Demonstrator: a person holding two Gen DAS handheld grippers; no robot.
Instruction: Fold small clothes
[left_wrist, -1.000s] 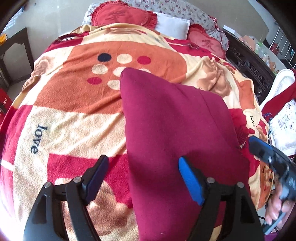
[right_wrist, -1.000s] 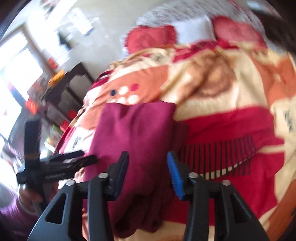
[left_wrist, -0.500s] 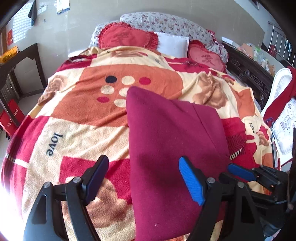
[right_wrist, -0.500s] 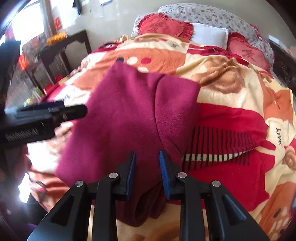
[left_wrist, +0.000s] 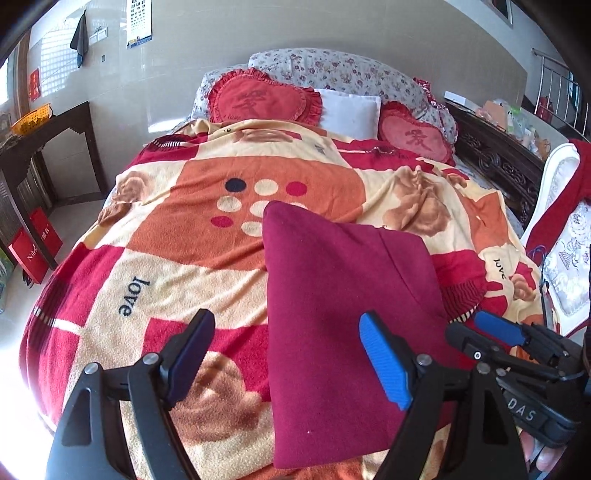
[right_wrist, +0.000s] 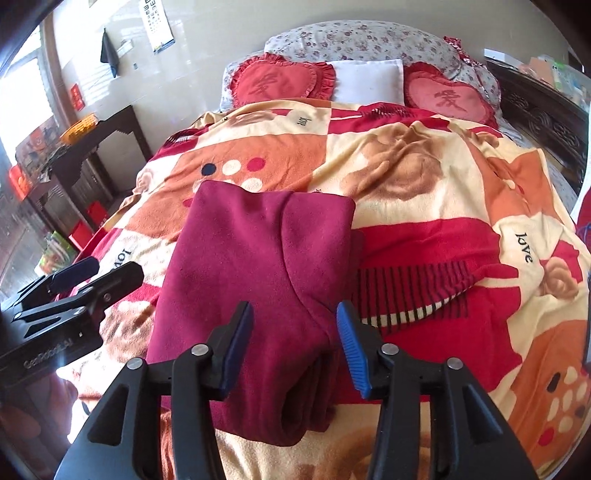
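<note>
Spread over a bed backed by heart-shaped red cushions and a white pillow, a patterned fleece blanket fills both views. On it, at the centre and lower centre of each frame, a maroon fleece garment is laid, already doubled over, with stacked layers shown at its near edge in the right wrist view. The left gripper is held above the garment's left edge with its fingers spread wide and nothing between them. The right gripper is held over the near right corner, its fingers moderately apart and empty; whether the pads touch the cloth cannot be told. The step in hand is judged to be a pause between folds, the garment lying released. For the next move, the near edge would probably have to be pinched at both corners and carried toward the far edge, the layers being kept aligned.
</note>
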